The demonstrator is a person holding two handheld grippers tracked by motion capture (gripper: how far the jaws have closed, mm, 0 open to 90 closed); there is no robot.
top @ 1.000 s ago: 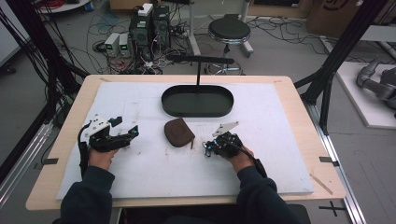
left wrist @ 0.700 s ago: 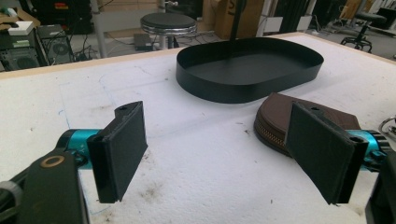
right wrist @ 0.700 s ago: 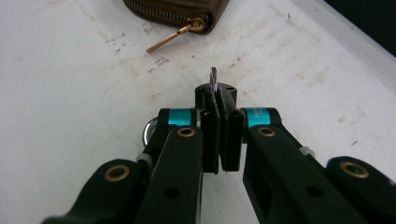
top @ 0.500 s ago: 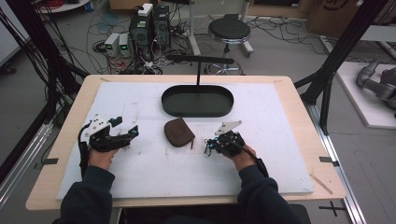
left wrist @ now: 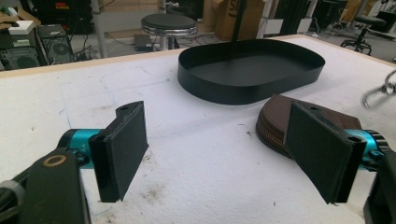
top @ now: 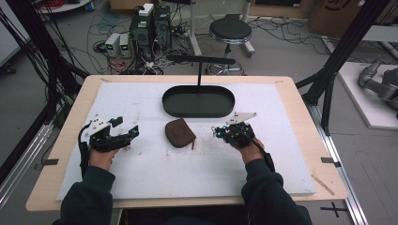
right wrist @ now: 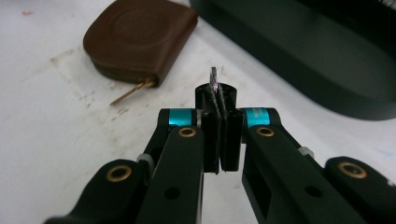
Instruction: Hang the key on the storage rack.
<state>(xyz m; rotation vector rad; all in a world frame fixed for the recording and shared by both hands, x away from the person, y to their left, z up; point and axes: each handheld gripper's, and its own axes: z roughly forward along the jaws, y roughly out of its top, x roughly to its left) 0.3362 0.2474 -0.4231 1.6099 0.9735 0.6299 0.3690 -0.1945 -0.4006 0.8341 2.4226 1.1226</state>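
A: Where's the pouch?
B: Brown pouch [top: 179, 132] lies flat on the white mat [top: 155, 173] on the counter [top: 300, 108], about mid-mat, just in front of the black tray [top: 198, 101]. It sits between my two grippers, touching neither. Its zip pull [right wrist: 133, 92] sticks out toward my right side.

A: Left gripper?
B: Left gripper [top: 123, 136] is low over the mat, well left of the pouch. Fingers [left wrist: 123, 148] are spread wide with nothing between them. In the left gripper view the pouch [left wrist: 280, 122] shows past the far finger, near the tray [left wrist: 250, 70].

A: Right gripper?
B: Right gripper [top: 220, 132] is just right of the pouch, apart from it. In the right gripper view the fingers [right wrist: 211, 137] are pressed together. A thin sliver [right wrist: 214, 77] pokes up between the tips. I can't tell what it is, too small and blurred. The pouch [right wrist: 140, 39] is ahead of the tips and off to the left there, and the pull points roughly my way.

A: Anything in the tray?
B: I can't see anything in it from the high view. The inside is dark.
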